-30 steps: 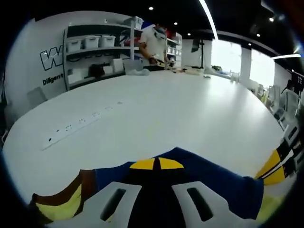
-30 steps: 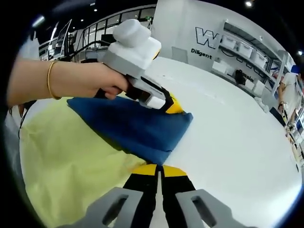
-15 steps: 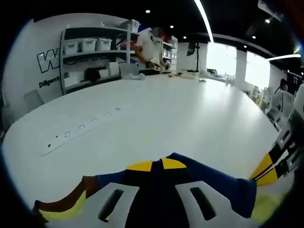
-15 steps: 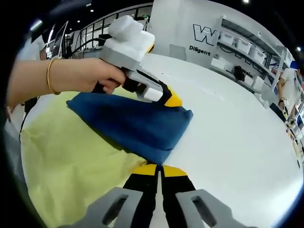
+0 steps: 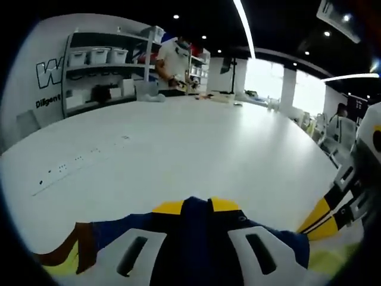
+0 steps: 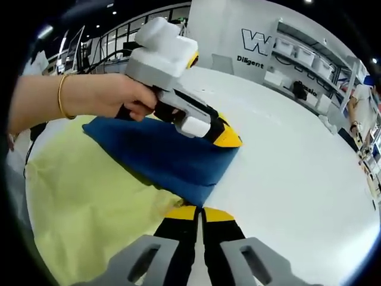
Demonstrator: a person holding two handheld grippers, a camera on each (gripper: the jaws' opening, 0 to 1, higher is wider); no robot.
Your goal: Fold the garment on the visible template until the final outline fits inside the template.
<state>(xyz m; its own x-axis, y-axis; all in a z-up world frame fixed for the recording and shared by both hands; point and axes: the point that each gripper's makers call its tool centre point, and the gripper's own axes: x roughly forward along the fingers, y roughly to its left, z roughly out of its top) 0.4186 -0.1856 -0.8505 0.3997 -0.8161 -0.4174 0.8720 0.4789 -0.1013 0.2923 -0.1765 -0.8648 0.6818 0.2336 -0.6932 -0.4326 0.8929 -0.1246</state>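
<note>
Reading the right gripper view from the left: yellow template [image 6: 83,202] spread flat on the white table [image 6: 297,179], with the blue garment [image 6: 161,158] lying on its far part, folded into a wedge.

Treat the garment as light, soft and limp: no stiffness of its own, likely to sag between two grips, and probably apt to slide on the smooth sheet. Take hold at corners and along hems, not mid-panel, to keep each fold line straight.

Long axis running from the wide end below the hand [image 6: 113,98] to the narrow end at the right. Narrow end pointing out toward the bare table and, by the look of it, reaching just past the template's edge.

Left gripper [image 6: 229,138], held in that hand, clamped on the far right corner of the garment; confirm in the left gripper view, with blue cloth rising between the yellow tips.

Right gripper [image 6: 201,213] at bottom centre, jaws pressed together, tips touching the garment's near corner. Cannot tell whether any cloth is pinched there.
</note>
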